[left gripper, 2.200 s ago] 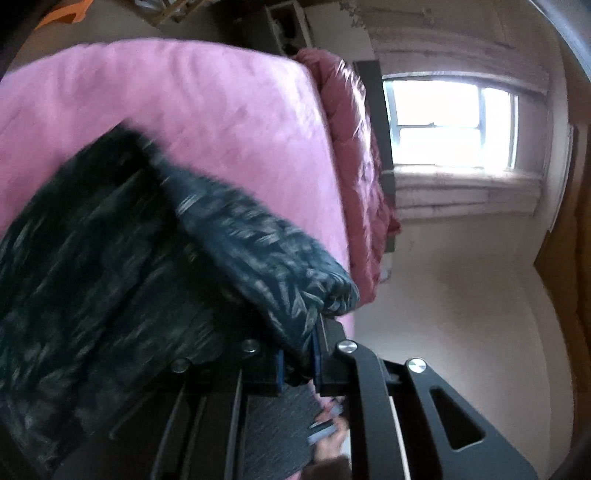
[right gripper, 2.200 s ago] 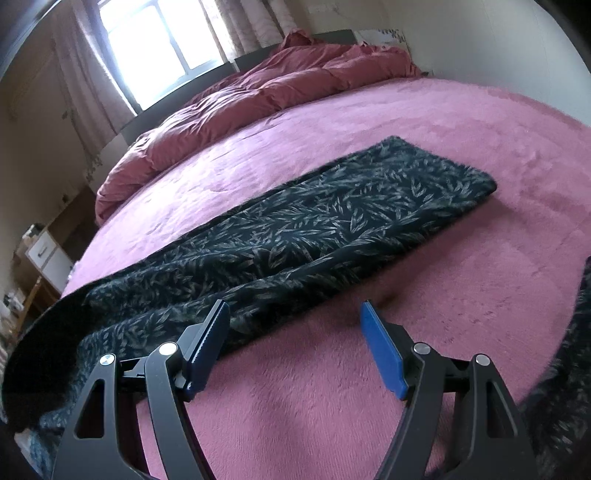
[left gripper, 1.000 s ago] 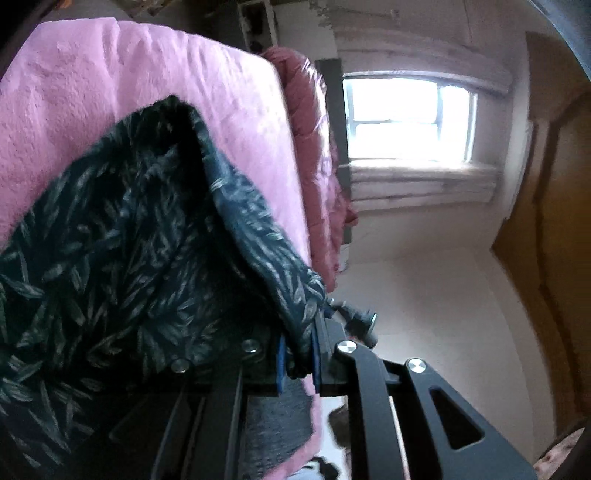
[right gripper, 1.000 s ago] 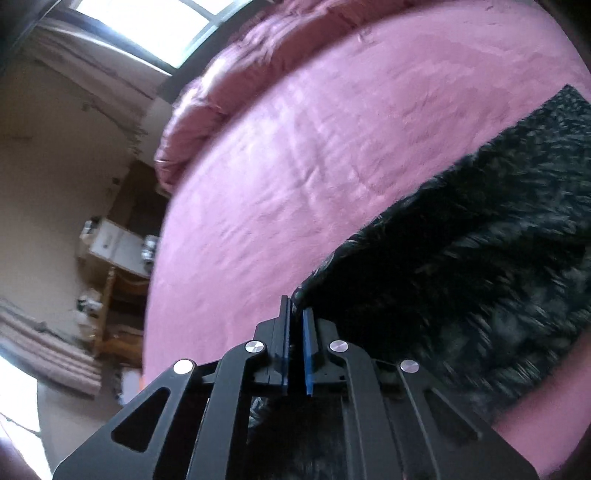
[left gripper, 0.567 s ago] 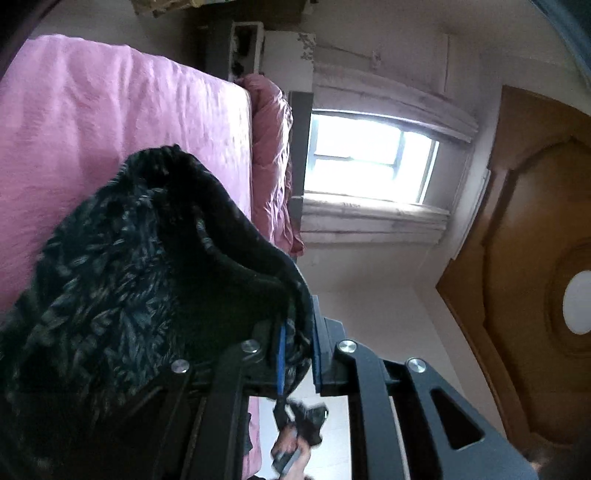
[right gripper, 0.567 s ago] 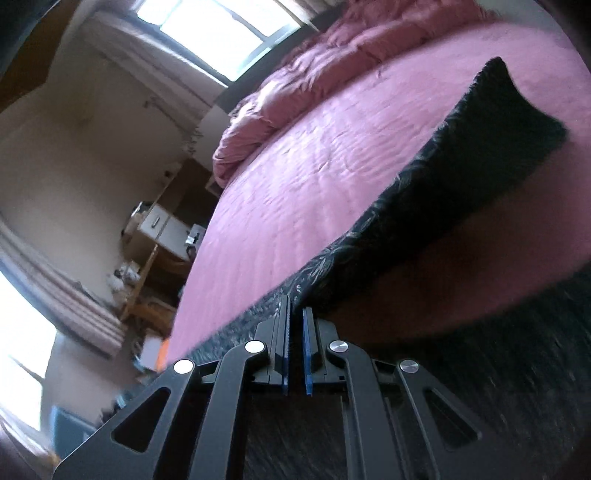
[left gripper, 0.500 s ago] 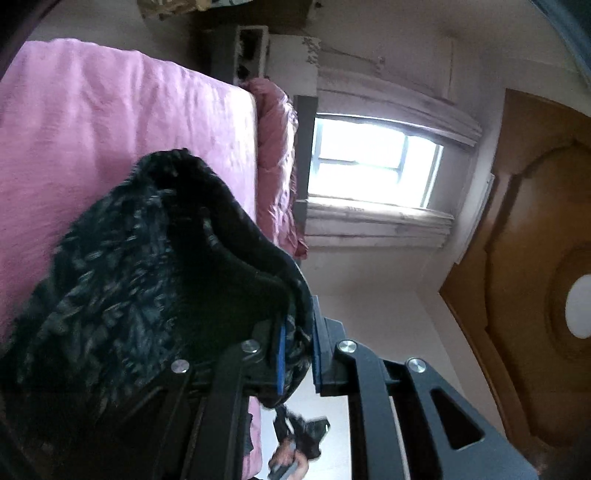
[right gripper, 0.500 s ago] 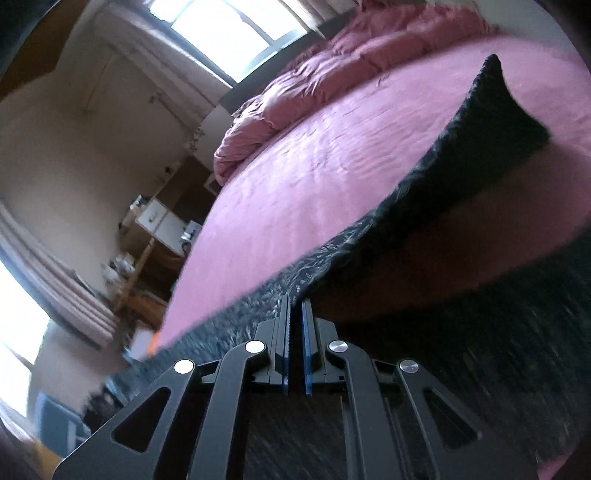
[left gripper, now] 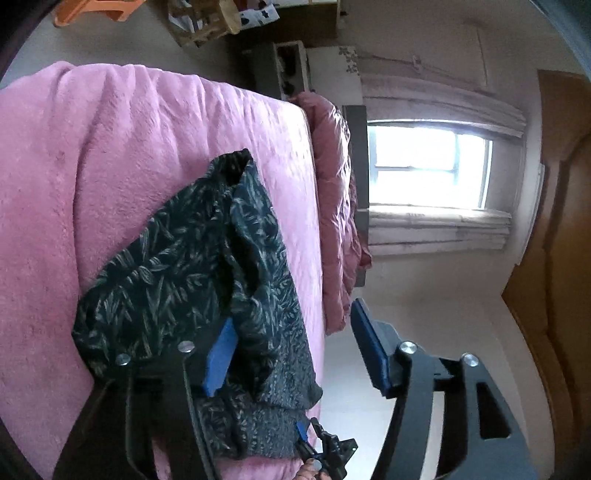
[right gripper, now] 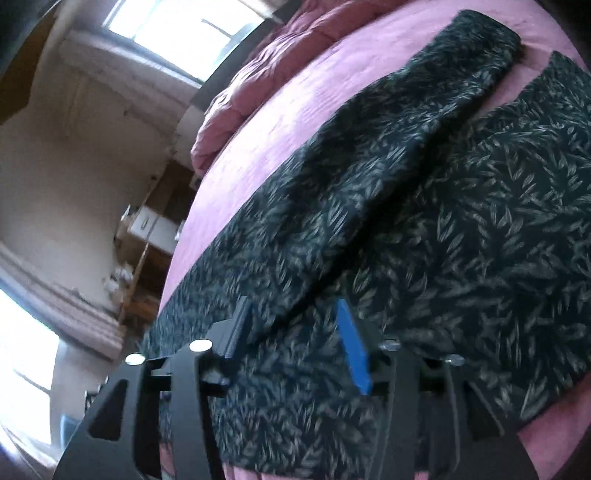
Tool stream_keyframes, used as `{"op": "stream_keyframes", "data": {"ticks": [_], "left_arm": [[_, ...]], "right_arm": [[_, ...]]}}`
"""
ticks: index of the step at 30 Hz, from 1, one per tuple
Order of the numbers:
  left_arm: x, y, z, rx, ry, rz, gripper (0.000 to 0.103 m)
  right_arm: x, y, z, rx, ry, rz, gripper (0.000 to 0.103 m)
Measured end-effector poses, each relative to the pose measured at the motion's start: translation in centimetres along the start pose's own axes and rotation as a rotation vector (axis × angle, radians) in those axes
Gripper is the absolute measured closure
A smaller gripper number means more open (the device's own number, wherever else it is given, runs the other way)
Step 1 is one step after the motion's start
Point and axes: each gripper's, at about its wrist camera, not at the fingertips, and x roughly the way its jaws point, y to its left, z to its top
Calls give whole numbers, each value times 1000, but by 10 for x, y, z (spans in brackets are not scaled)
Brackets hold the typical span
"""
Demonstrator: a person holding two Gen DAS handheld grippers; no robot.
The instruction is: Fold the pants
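The dark leaf-print pants [left gripper: 177, 266] lie doubled over on the pink bed cover [left gripper: 74, 166] near its edge. My left gripper [left gripper: 295, 350] is opening. The fabric's corner hangs loosely over its left blue pad [left gripper: 219, 358], and the other pad stands clear of the cloth. In the right wrist view the pants [right gripper: 480, 221] show an upper layer lying slantwise across a lower one. My right gripper [right gripper: 295, 336] hovers just over them with its jaws opening, and cloth lies beneath the gap, unpinched. The right gripper's tip [left gripper: 325, 450] and a hand show at the bottom of the left wrist view.
A rumpled dusky-pink duvet [right gripper: 258, 66] is bunched at the head of the bed below a bright window [left gripper: 424, 166]. A white drawer cabinet [right gripper: 151, 225] and cluttered shelves stand beside the bed. A wooden door [left gripper: 561, 258] lies to the right, and an orange object [left gripper: 92, 7] sits on the floor.
Both grippers were shut on the pants' edge and carried it across the bed. Now both have let go, and the folded layer rests on the lower one.
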Motion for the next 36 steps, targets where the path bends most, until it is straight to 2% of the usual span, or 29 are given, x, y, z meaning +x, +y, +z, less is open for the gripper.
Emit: {"op": "stream_keyframes", "data": {"ticks": [3, 5, 8, 10, 11, 12, 14, 15, 17, 19, 21, 24, 27, 28, 29, 30, 31, 32, 34, 36], "left_arm": [[-7, -12, -10, 55, -62, 78, 31], [-14, -19, -20, 112, -85, 131, 30], [-24, -31, -39, 186, -137, 181, 33], [-32, -37, -56, 235, -209, 243, 43], [-30, -38, -60, 241, -205, 261, 45], [-22, -37, -64, 246, -167, 270, 49], [-4, -36, -68, 261, -92, 308, 49], [5, -35, -66, 257, -81, 323, 49], [16, -30, -57, 212, -70, 349, 41], [23, -27, -50, 156, -87, 368, 34], [31, -28, -48, 148, -89, 385, 29], [41, -33, -42, 181, -138, 419, 26], [54, -29, -37, 132, -181, 419, 24], [54, -29, -36, 115, -202, 410, 26], [53, -29, -35, 107, -214, 412, 31], [54, -30, -34, 109, -219, 425, 53], [55, -32, -33, 119, -226, 461, 86], [58, -35, -33, 127, -226, 481, 96], [55, -37, -29, 137, -204, 444, 95], [48, -43, -27, 151, -206, 423, 95]], "right_arm": [[12, -10, 8, 47, 13, -11, 55], [20, -17, 16, 80, 12, -7, 57], [24, -20, 24, 92, -14, -2, 63], [29, -23, 31, 95, -13, -12, 65], [32, -27, 33, 116, -12, -9, 66], [33, -31, 34, 141, -13, -2, 66], [32, -35, 36, 163, -22, 17, 66], [30, -34, 36, 146, -25, 13, 66], [27, -33, 33, 131, -23, 5, 66], [24, -36, 29, 185, -11, 27, 66], [18, -41, 20, 239, 2, 52, 66], [19, -42, 17, 235, 15, 47, 66], [31, -40, 28, 229, -14, 60, 66], [32, -39, 30, 219, -20, 59, 69], [34, -37, 32, 202, -27, 44, 78], [33, -35, 31, 179, -30, 7, 93], [30, -36, 29, 172, -36, -5, 95], [27, -38, 29, 179, -43, 12, 97], [14, -38, 31, 188, -73, 67, 98], [1, -31, 32, 145, -105, 90, 98]]}}
